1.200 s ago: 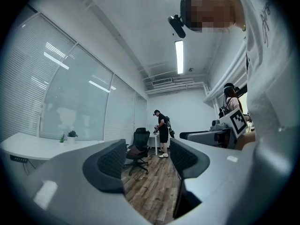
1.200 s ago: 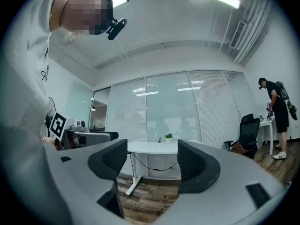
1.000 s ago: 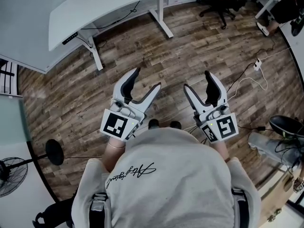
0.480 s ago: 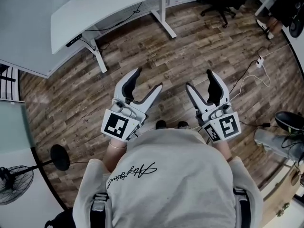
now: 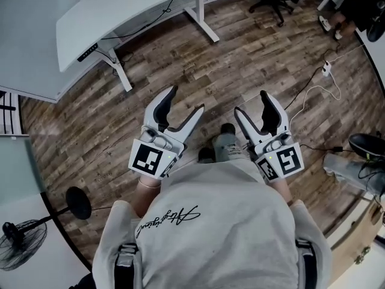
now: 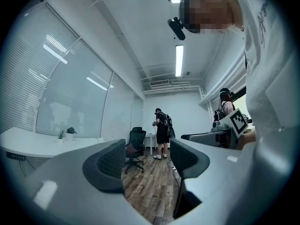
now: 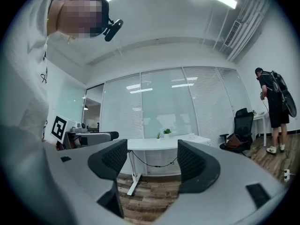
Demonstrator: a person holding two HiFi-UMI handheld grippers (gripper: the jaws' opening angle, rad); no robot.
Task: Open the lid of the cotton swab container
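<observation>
No cotton swab container shows in any view. In the head view my left gripper (image 5: 185,100) is held level in front of the person's chest, jaws apart with nothing between them. My right gripper (image 5: 251,102) is beside it at the right, also open and empty. The left gripper view looks between its dark pads (image 6: 112,159) down a room with a wooden floor. Through the right gripper's pads (image 7: 195,161) a white desk (image 7: 164,143) is seen in front of glass walls.
A white standing desk (image 5: 126,8) is ahead at the upper left, cables and a power strip (image 5: 326,68) lie on the wooden floor at the right. A black office chair (image 6: 135,142) and a standing person (image 6: 162,131) are far off. A fan (image 5: 24,236) stands at lower left.
The floor and desk have shifted in the head view as the person steps forward; a foot now shows between the grippers. Both grippers keep the same open pose.
</observation>
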